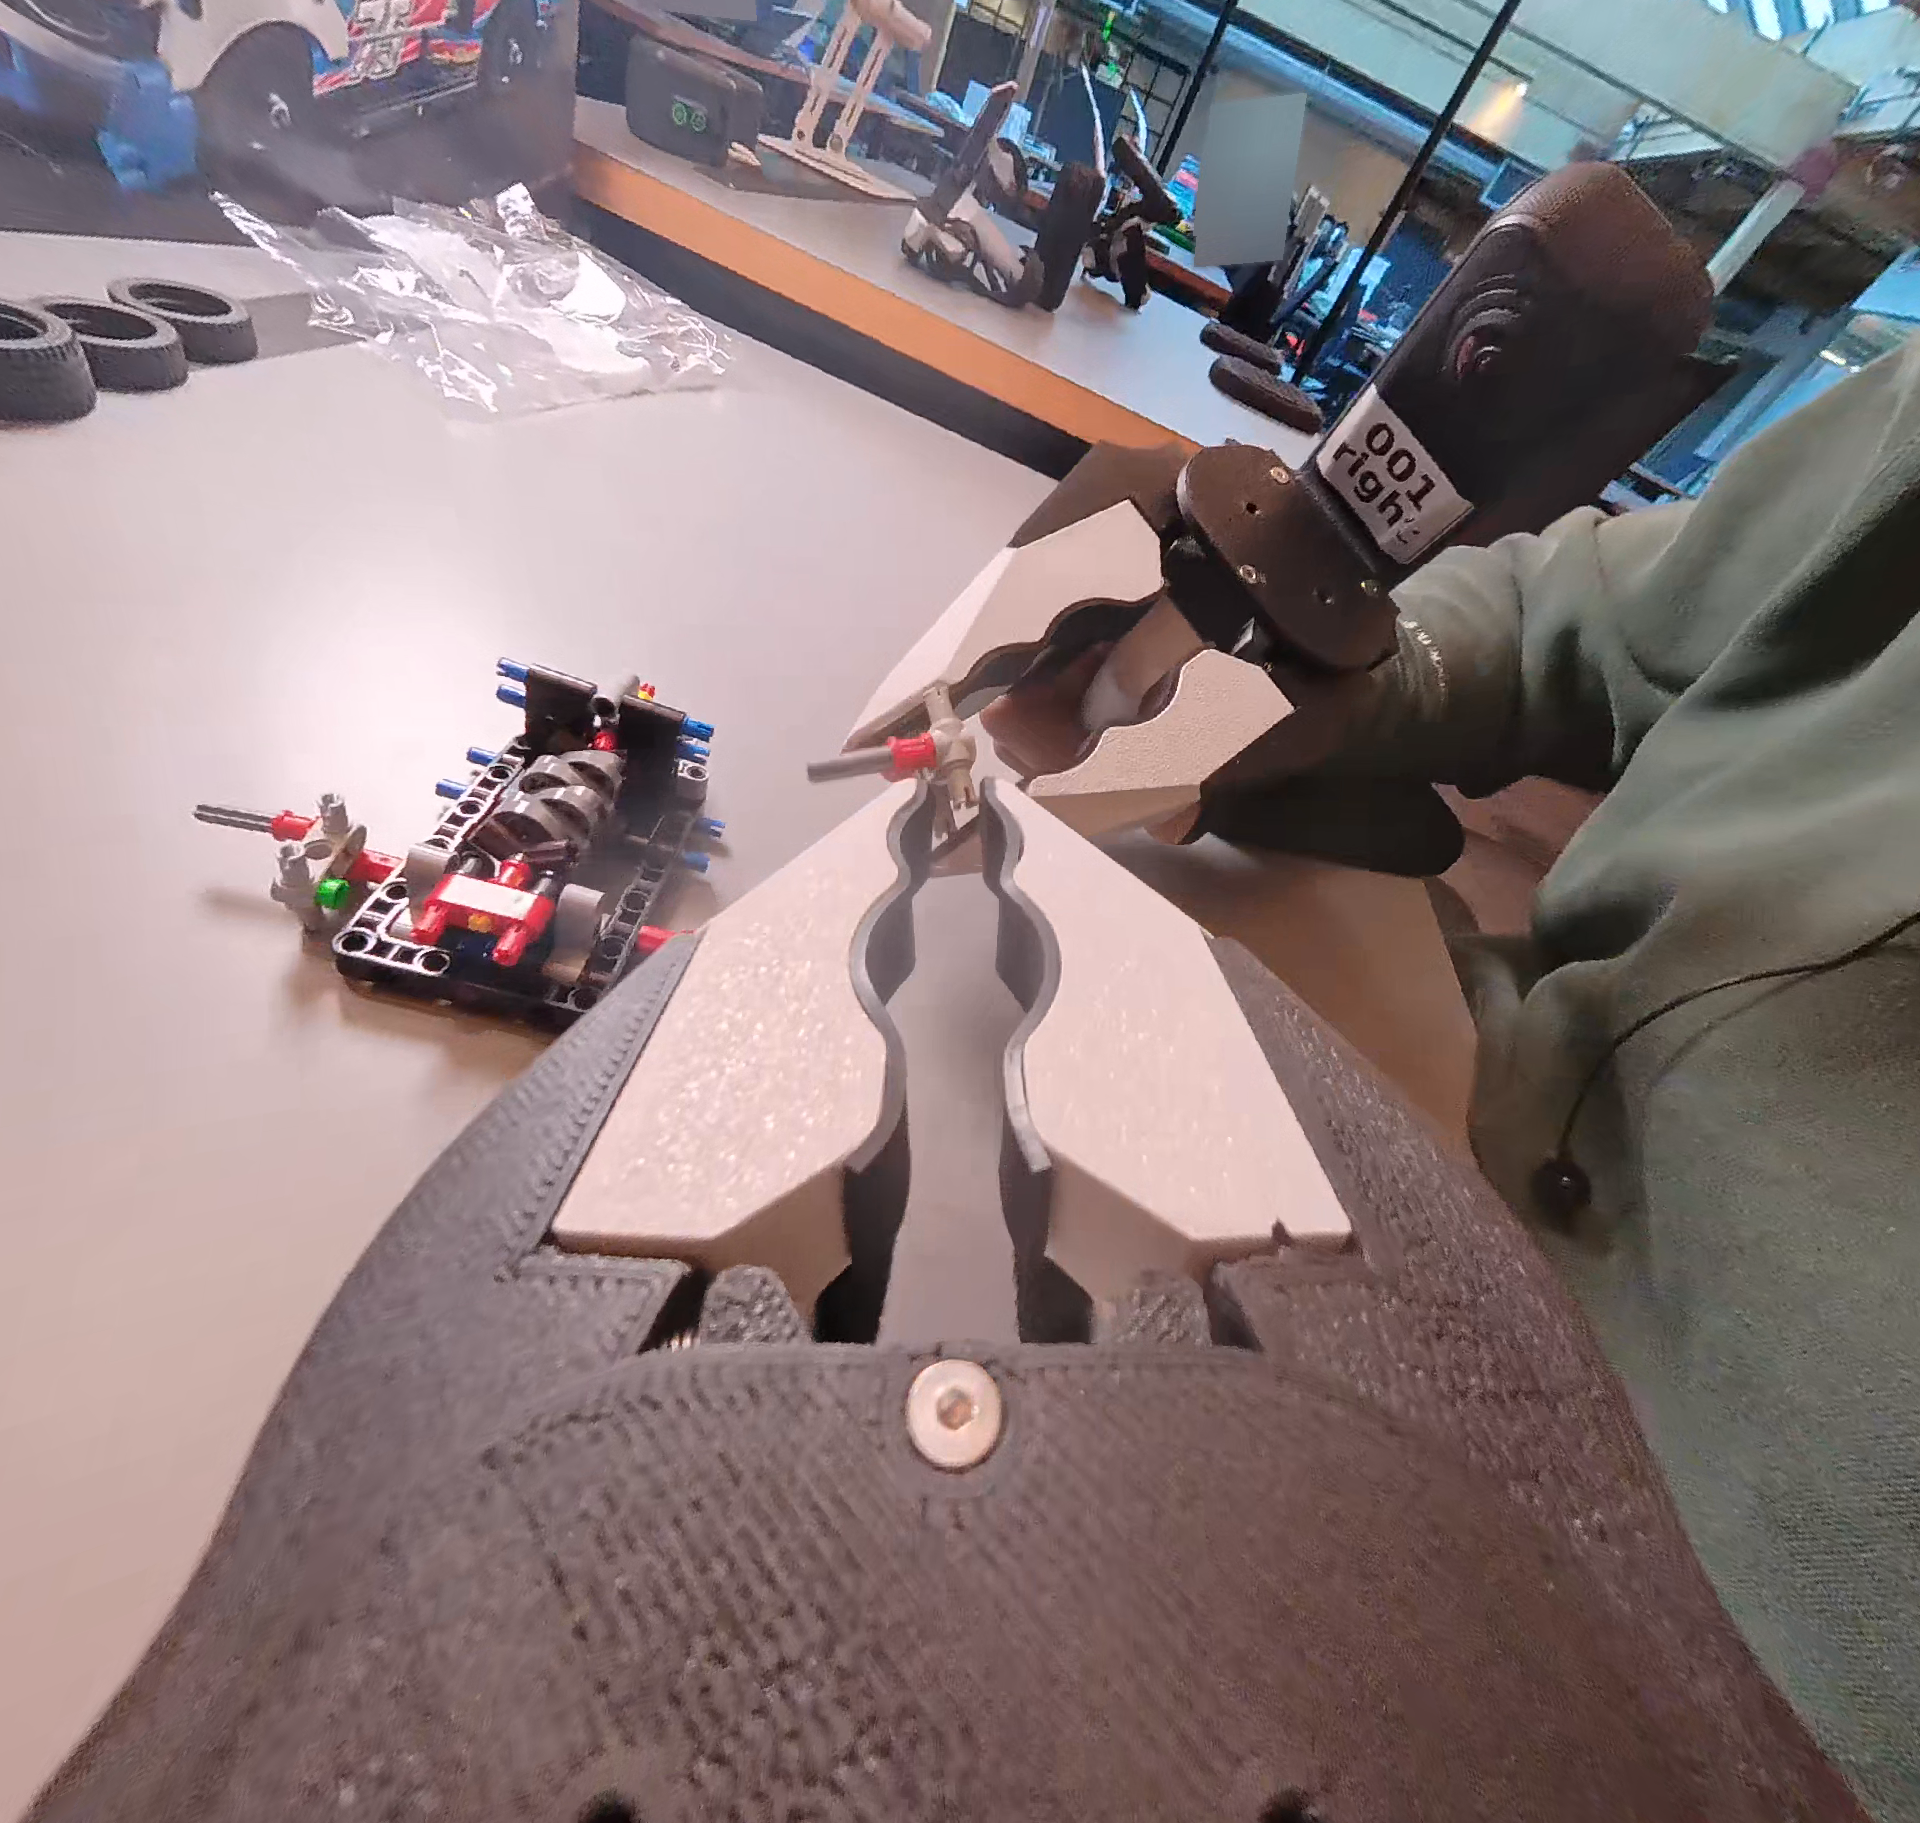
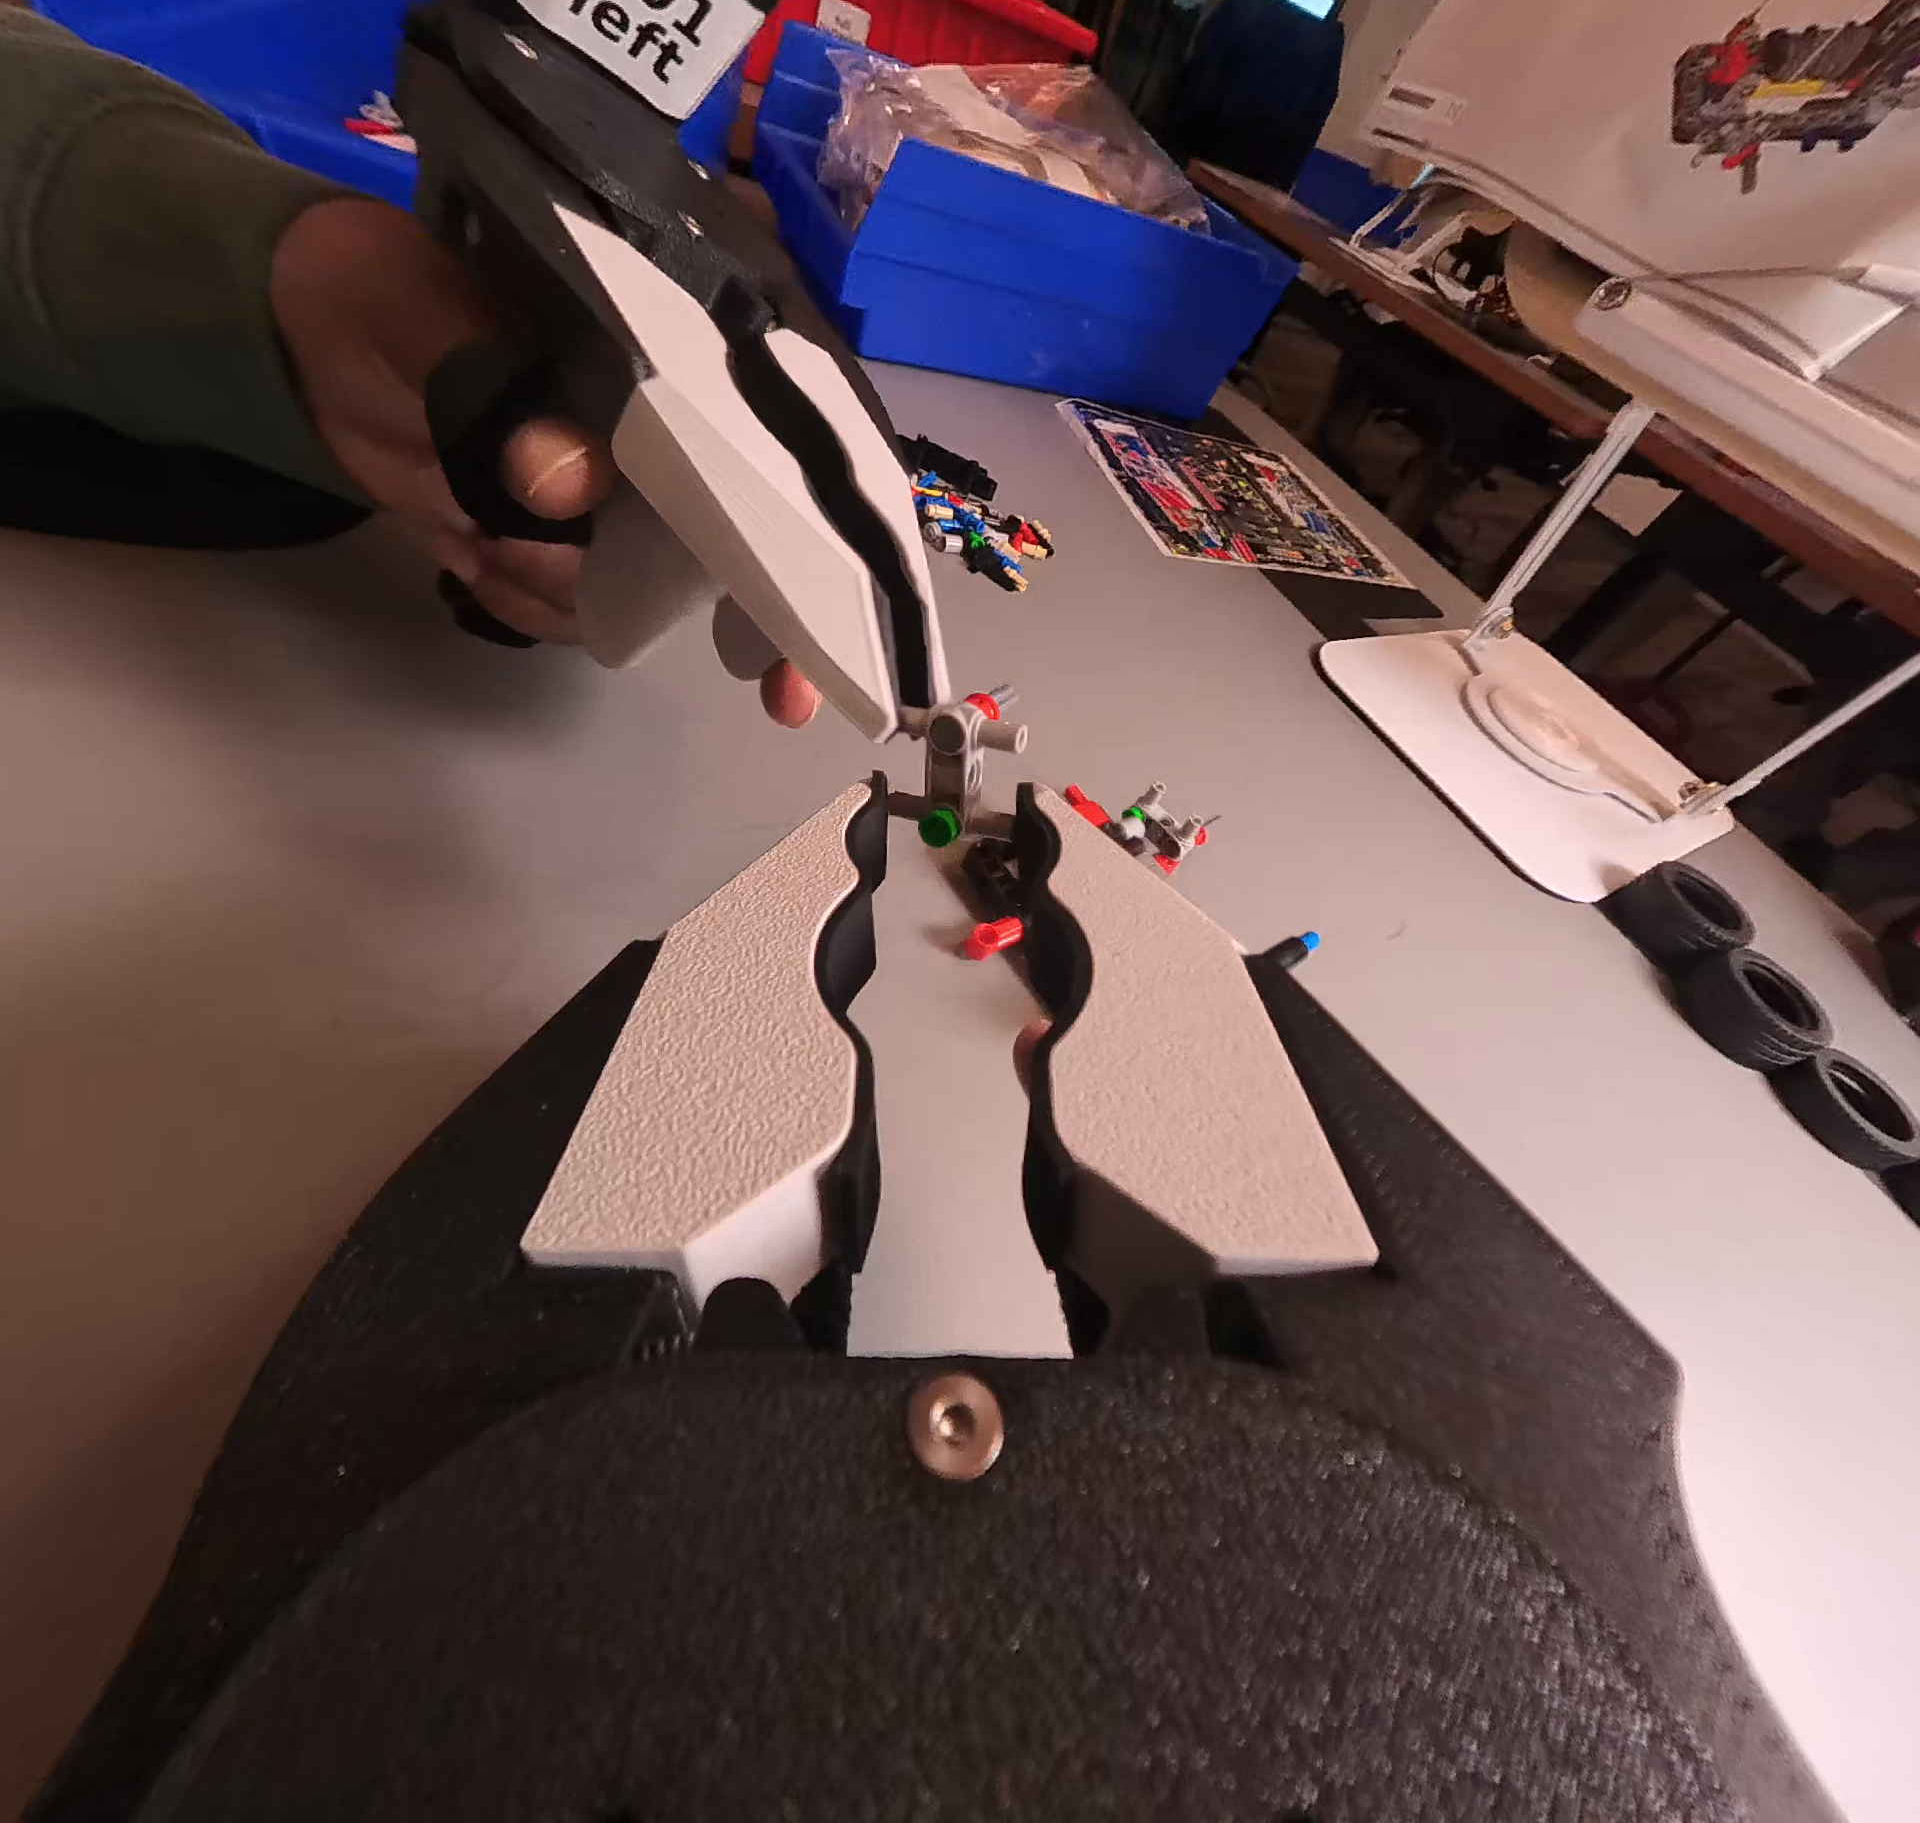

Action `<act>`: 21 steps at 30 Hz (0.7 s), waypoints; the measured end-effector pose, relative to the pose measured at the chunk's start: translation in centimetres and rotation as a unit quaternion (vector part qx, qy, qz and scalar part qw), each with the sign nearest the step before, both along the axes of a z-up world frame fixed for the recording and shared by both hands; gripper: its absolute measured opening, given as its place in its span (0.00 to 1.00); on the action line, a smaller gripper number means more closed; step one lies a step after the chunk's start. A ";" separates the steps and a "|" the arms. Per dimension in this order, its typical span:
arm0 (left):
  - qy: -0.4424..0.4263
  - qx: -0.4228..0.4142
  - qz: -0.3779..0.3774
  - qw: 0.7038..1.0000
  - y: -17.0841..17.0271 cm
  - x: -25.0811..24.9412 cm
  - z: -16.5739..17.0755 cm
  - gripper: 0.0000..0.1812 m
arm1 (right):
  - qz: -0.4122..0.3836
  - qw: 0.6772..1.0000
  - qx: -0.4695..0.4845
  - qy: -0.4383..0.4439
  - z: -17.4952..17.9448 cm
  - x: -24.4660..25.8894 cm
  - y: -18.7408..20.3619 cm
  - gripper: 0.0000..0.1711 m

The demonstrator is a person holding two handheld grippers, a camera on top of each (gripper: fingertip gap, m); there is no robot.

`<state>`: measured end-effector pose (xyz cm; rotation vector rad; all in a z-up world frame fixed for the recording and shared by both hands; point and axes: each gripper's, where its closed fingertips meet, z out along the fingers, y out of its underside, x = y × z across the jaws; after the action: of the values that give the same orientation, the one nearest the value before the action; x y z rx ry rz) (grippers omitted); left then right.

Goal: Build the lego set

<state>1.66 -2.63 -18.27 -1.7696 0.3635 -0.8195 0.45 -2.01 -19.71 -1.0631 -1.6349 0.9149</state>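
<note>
A small sub-assembly (image 1: 909, 753) of a grey connector, red bush, dark axle and green pin (image 2: 938, 826) is held in the air between both grippers. My left gripper (image 1: 951, 799) is shut on one end of it. My right gripper (image 1: 940, 760) comes in from the right and is shut on the other end. In the right wrist view the sub-assembly (image 2: 951, 765) sits between my right gripper (image 2: 953, 791) and the left gripper (image 2: 906, 724). The black chassis (image 1: 520, 838) lies on the table to the left, with a similar grey and red piece (image 1: 312, 843) at its end.
Three black tyres (image 1: 125, 339) and an empty plastic bag (image 1: 499, 308) lie at the far left of the grey table (image 1: 312, 547). The right wrist view shows loose small parts (image 2: 977, 526), a printed sheet (image 2: 1226, 495), blue bins (image 2: 1039, 246), a white stand base (image 2: 1507, 734) and tyres (image 2: 1756, 1004). Both grippers' tips are close together, under 4 cm apart.
</note>
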 end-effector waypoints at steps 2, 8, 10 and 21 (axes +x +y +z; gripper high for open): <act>0.008 0.000 0.000 1.000 0.0 0.1 -0.1 0.02 | -0.005 1.000 0.002 -0.007 -0.4 -0.1 0.0 0.13; 0.010 -0.016 0.004 1.000 0.1 -0.2 -0.4 0.01 | -0.001 0.999 0.007 -0.040 -1.9 -0.2 -0.3 0.08; 0.012 -0.025 -0.004 1.000 0.0 -0.2 -0.7 0.01 | 0.008 0.999 0.015 -0.051 -2.5 -0.2 -0.7 0.09; 0.061 -0.073 -0.014 0.995 -0.4 -1.1 -2.3 0.01 | 0.063 0.994 0.060 -0.064 -2.0 1.1 -0.3 0.14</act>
<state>0.55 -3.06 -20.57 -1.9615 0.4197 -0.7759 1.53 -2.32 -21.75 -0.9622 -1.8575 0.8322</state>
